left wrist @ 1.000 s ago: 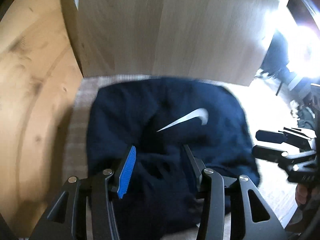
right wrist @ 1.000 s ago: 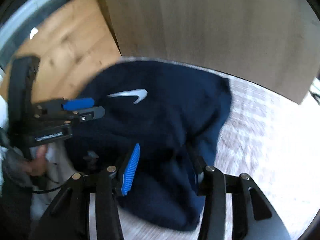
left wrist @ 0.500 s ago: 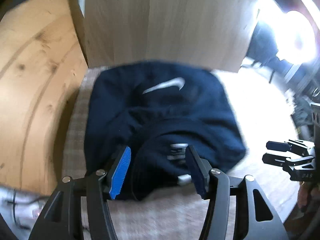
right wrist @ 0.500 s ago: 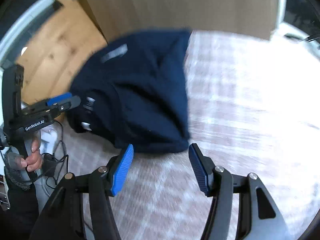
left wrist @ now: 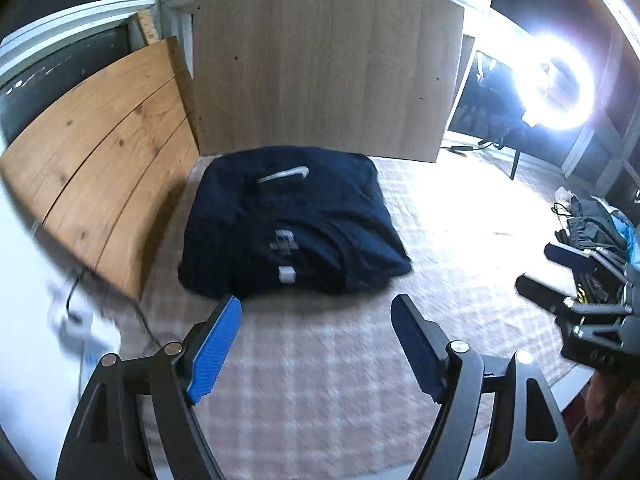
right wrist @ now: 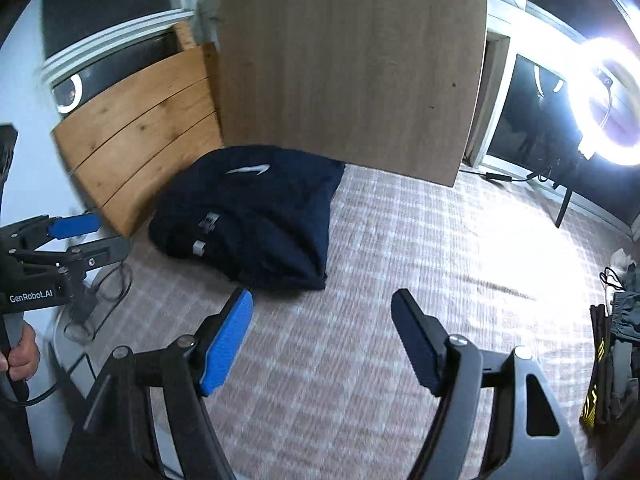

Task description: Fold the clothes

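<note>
A folded dark navy garment [left wrist: 288,224] with a white swoosh logo lies on the checked cloth surface [left wrist: 320,368], pushed into the far left corner against the wooden boards; it shows in the right wrist view too [right wrist: 256,216]. My left gripper [left wrist: 316,308] hangs open a little in front of the garment's near edge, with nothing between its fingers. My right gripper [right wrist: 322,300] is open as well, held back from the garment's right corner and holding nothing. Each gripper appears at the edge of the other's view: the right gripper [left wrist: 538,266] and the left gripper [right wrist: 102,232].
A pale wooden panel [left wrist: 320,60] stands upright behind the garment, with a darker plank board [left wrist: 100,152] on its left. A bright ring light [right wrist: 608,100] glares at the right. A heap of dark clothes [left wrist: 592,228] lies at the right edge. Cables [right wrist: 108,280] trail at the left.
Both grippers have pulled back and up from the folded garment, which now lies further off and untouched. Their fingers stay apart throughout.
</note>
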Motion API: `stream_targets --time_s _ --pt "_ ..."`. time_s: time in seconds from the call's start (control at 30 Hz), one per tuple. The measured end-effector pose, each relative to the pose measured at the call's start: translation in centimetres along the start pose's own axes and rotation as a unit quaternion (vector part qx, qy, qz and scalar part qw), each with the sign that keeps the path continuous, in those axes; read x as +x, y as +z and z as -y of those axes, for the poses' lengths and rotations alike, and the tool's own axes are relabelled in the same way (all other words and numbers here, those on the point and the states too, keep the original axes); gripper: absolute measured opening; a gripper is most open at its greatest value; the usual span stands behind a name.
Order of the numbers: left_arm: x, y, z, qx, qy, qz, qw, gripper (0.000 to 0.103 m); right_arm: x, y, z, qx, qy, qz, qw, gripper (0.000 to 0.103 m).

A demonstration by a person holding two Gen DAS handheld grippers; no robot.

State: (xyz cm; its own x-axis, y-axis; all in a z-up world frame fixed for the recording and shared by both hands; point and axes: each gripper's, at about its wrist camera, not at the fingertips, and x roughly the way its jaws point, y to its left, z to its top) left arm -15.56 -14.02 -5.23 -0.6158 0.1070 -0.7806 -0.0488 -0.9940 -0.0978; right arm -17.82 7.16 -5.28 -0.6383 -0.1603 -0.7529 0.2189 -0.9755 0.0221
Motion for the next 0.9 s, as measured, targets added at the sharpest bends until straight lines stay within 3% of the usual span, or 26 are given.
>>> stream_targets --time_s 0.17,0.43,0.6,0.9 --pt "-3.3 -3.8 3.0 -0.022 0.016 0.001 0.9996 0.076 -3.3 -4.0 0.8 -0.012 0.024 -0.003 1.000 0.071" --pt "-8.8 -10.2 10.0 -0.013 0.076 0.010 0.9970 0.076 -10.4 -11.5 4.3 -0.021 0.040 0.005 0.999 0.071" --pt "-12.3 -13.3 14.7 -0.005 0.065 0.023 0.9976 0.077 -13.7 -14.8 6.4 -0.026 0.029 0.016 0.999 0.071" --pt "-14.9 -15.9 18.0 -0.009 0.046 0.031 0.9984 0.077 -15.9 -17.1 8.7 -0.017 0.027 0.024 0.999 0.072"
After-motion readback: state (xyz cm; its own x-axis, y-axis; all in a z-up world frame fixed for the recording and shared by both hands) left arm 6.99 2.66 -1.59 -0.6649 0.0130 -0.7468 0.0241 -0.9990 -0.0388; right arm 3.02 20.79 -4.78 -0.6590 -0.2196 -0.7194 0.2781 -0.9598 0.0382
